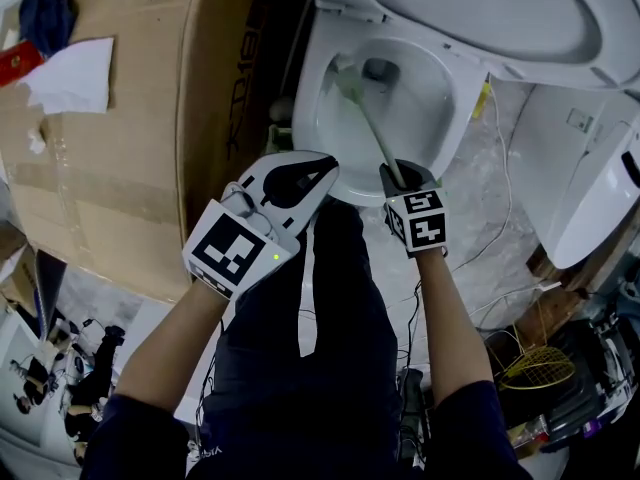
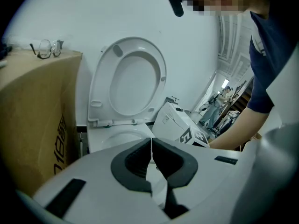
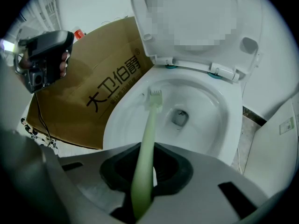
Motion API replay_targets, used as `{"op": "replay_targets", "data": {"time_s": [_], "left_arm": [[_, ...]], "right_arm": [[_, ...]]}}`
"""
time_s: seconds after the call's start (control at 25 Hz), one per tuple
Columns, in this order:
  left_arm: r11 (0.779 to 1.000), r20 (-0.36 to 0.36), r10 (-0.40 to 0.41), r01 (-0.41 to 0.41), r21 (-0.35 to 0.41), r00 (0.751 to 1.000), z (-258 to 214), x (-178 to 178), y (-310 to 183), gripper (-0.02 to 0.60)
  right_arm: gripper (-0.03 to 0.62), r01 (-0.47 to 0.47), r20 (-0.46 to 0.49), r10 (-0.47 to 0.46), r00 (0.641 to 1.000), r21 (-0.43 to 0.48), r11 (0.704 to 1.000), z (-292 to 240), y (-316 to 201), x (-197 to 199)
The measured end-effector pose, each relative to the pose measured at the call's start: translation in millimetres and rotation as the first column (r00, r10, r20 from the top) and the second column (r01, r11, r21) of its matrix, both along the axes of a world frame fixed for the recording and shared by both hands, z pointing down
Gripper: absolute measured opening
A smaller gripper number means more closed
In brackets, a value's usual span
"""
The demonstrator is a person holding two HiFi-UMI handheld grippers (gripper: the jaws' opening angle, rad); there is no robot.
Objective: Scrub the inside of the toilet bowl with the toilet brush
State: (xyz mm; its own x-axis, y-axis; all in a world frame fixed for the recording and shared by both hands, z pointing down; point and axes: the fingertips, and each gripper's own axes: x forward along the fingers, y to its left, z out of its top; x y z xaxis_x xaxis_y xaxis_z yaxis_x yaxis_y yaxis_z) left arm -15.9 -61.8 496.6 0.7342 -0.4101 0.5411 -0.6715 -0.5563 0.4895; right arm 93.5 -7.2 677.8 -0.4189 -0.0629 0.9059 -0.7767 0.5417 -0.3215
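The right tongs are clenched on the pale green handle of the toilet brush, which runs between the pads and down into the toilet bowl. The brush head lies against the bowl's left inner wall, just left of the drain. The left tongs are closed, pads meeting with nothing between them, held over the bowl's near rim. The seat is raised at the far side. A cardboard box stands left of the toilet.
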Motion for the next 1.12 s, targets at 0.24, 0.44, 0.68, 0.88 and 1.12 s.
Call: {"op": "replay_targets", "data": {"time_s": [0.24, 0.44, 0.68, 0.88, 1.12], "left_arm": [[1.0, 0.009, 0.013, -0.013, -0.013, 1.0, 7, 4, -7, 0.035], [0.999, 0.007, 0.027, -0.027, -0.02, 1.0, 10, 11, -11, 0.035], [0.999, 0.004, 0.041, -0.041, -0.019, 0.999, 9, 18, -15, 0.035], [0.998, 0.002, 0.059, -0.059, -0.019, 0.998, 10, 24, -10, 0.035], [0.995, 0.009, 0.096, -0.096, -0.019, 0.995, 12, 33, -1, 0.035]], "right_arm": [[0.058, -0.045, -0.011, 0.045, 0.999, 0.01, 0.999, 10, -24, 16], [0.058, -0.084, -0.04, 0.084, 0.996, 0.007, 0.996, 17, -34, 39], [0.058, -0.121, -0.089, 0.121, 0.989, 0.01, 0.993, 18, -36, 74], [0.058, -0.145, -0.141, 0.145, 0.979, 0.01, 0.989, 19, -28, 99], [0.058, -0.182, -0.177, 0.178, 0.968, -0.007, 0.983, 22, -9, 121]]}}
